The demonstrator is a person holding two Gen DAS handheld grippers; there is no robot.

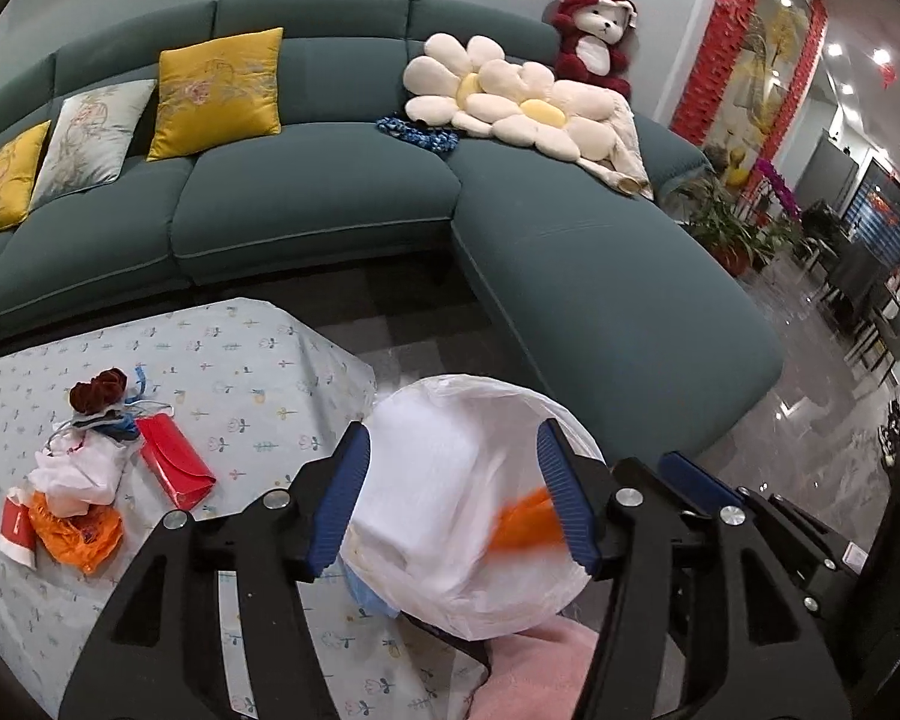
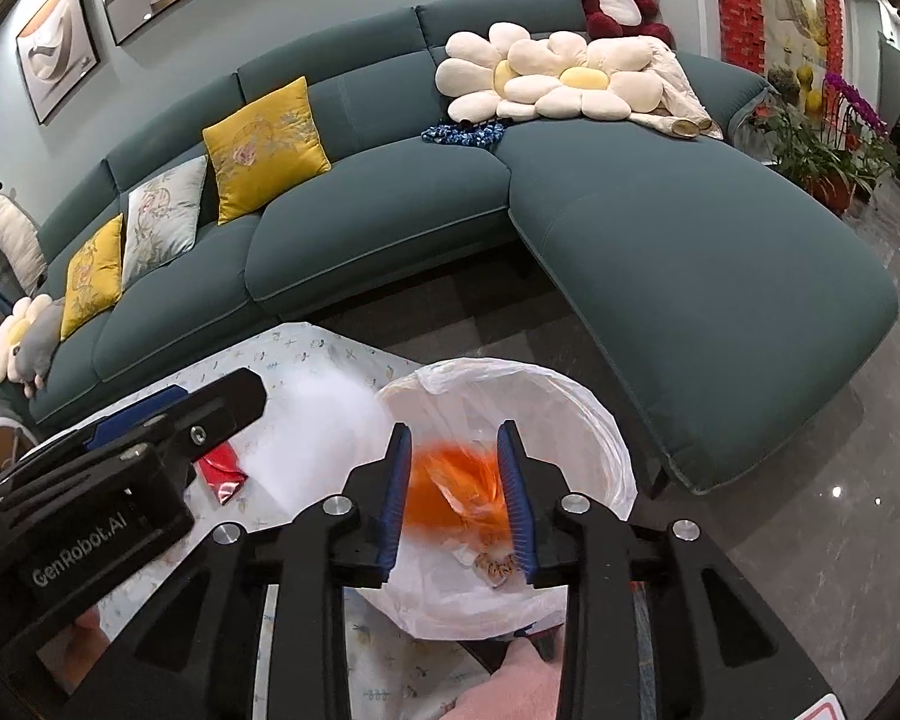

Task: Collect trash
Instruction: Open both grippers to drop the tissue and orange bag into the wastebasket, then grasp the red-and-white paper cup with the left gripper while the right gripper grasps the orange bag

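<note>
A bin lined with a white bag (image 1: pixel 480 540) (image 2: pixel 570 408) stands at the table's right edge. My right gripper (image 2: pixel 456 498) is open above its mouth, and a blurred orange plastic bag (image 2: pixel 450 480) (image 1: pixel 525 519) is between and below the fingers, over the bin. My left gripper (image 1: pixel 456 498) is open over the bin's left side with a white sheet (image 1: pixel 426 480) between its fingers. On the table (image 1: pixel 222 372) lies a pile of trash: a red packet (image 1: pixel 174 468), an orange bag (image 1: pixel 75 531), white paper (image 1: pixel 75 471), a dark red scrunchie (image 1: pixel 96 390).
A dark green corner sofa (image 1: pixel 330 198) with yellow and grey cushions, flower pillows (image 1: pixel 498 90) and a red plush bear (image 1: pixel 594 30) stands behind the table. Potted plants (image 1: pixel 726 228) stand to the right. A glossy grey floor lies right of the bin.
</note>
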